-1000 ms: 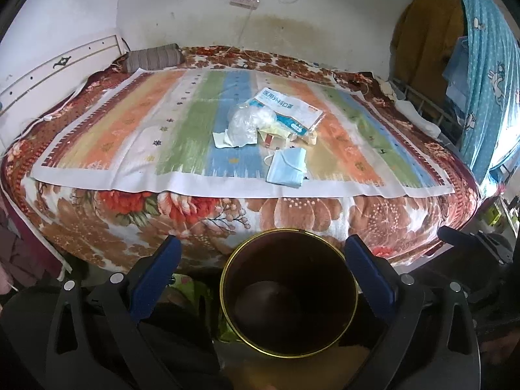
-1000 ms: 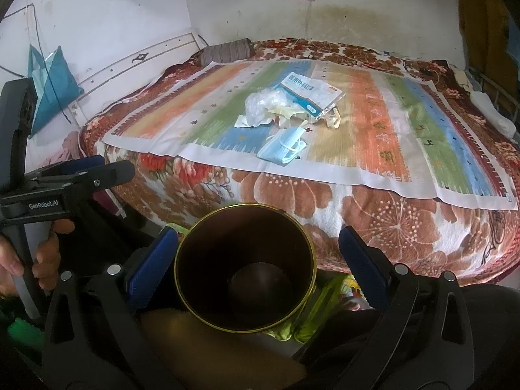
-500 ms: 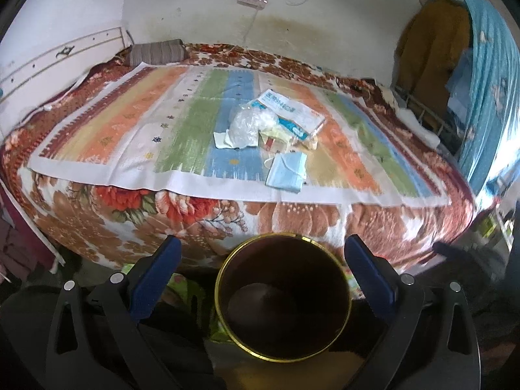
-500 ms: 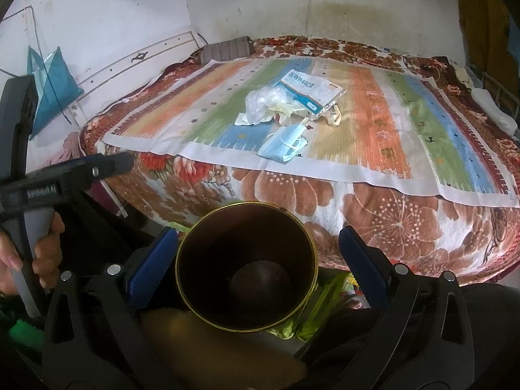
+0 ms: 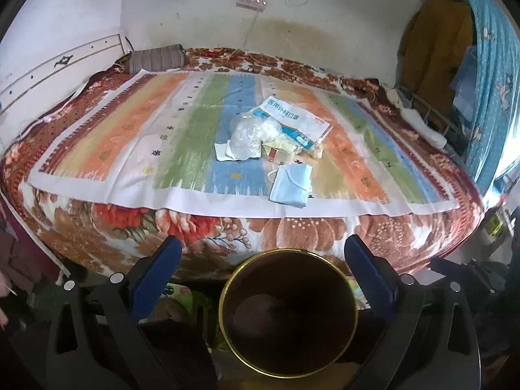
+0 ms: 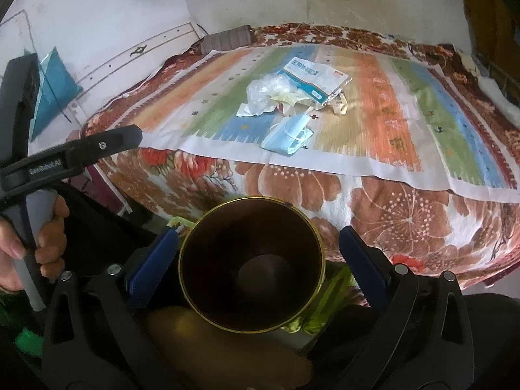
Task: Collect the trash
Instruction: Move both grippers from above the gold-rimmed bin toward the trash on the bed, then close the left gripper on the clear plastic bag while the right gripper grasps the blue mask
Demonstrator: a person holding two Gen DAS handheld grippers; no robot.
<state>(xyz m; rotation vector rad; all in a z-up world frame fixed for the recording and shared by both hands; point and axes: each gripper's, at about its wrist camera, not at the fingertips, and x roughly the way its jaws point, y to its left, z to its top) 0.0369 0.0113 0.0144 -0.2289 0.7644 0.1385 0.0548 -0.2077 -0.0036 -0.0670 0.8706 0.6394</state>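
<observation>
A pile of trash lies on the striped cover of the bed: a blue face mask (image 5: 290, 186) (image 6: 287, 135) nearest the edge, a crumpled clear plastic bag (image 5: 250, 136) (image 6: 264, 95), a blue-and-white mask package (image 5: 294, 120) (image 6: 313, 76) and yellow wrappers (image 5: 282, 148). A dark bin with a gold rim (image 5: 292, 308) (image 6: 227, 260) stands on the floor in front of the bed. My left gripper (image 5: 263, 247) and right gripper (image 6: 258, 235) both hover open above the bin, holding nothing. A hand holds the left gripper (image 6: 81, 152) at the left of the right wrist view.
A striped pillow (image 5: 156, 59) lies at the bed's head by the white headboard (image 5: 55, 68). Clothes and a blue curtain (image 5: 487, 81) hang at the right. A power strip (image 5: 252, 0) is on the back wall. Green-yellow material (image 6: 328, 295) lies by the bin.
Both cameras have moved forward a little, so the bed and trash look nearer. In the right wrist view the left gripper has tilted upward.
</observation>
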